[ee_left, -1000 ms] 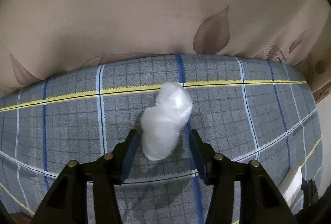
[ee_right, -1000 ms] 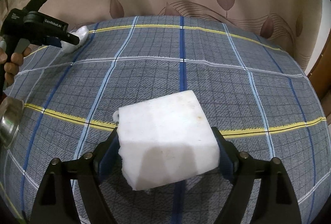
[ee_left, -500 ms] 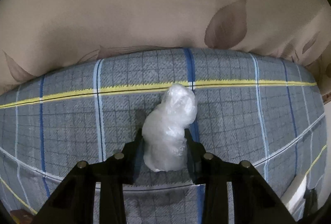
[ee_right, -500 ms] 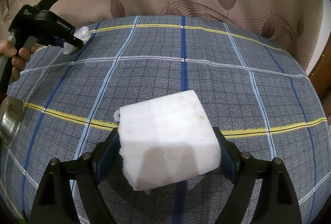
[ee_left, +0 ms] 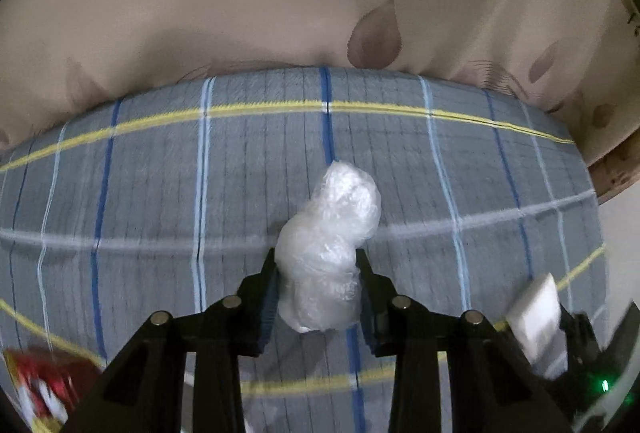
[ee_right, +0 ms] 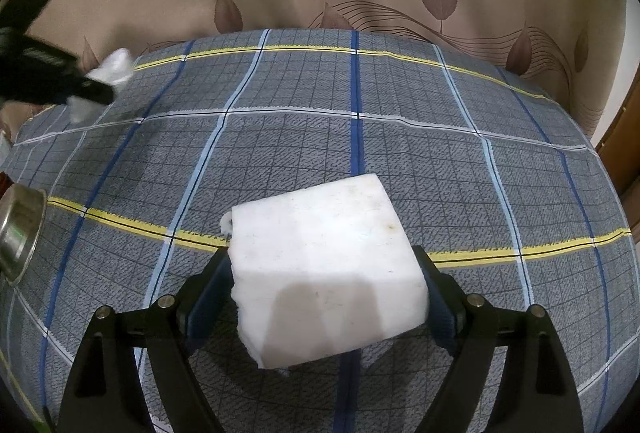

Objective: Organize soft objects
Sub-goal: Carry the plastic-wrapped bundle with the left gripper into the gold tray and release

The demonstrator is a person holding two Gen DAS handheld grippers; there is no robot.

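Both grippers loaded (foam (ee_right: 326, 269), plastic (ee_left: 326, 253)).

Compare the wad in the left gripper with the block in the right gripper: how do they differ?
The plastic wad is crinkled, glossy and lumpy; the foam block is matte, flat-faced and square-edged. The wad is narrow, the block spreads its jaws wide. Both are white, each clamped between pads above the plaid cloth.

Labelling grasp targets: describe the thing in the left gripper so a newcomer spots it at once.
On the grey plaid bedspread below the beige leaf-print curtain, find the left gripper. Its jaws have just closed on the plastic wad, a crinkled, translucent white, lumpy bundle, unlike the flat-faced opaque foam block in the right gripper.
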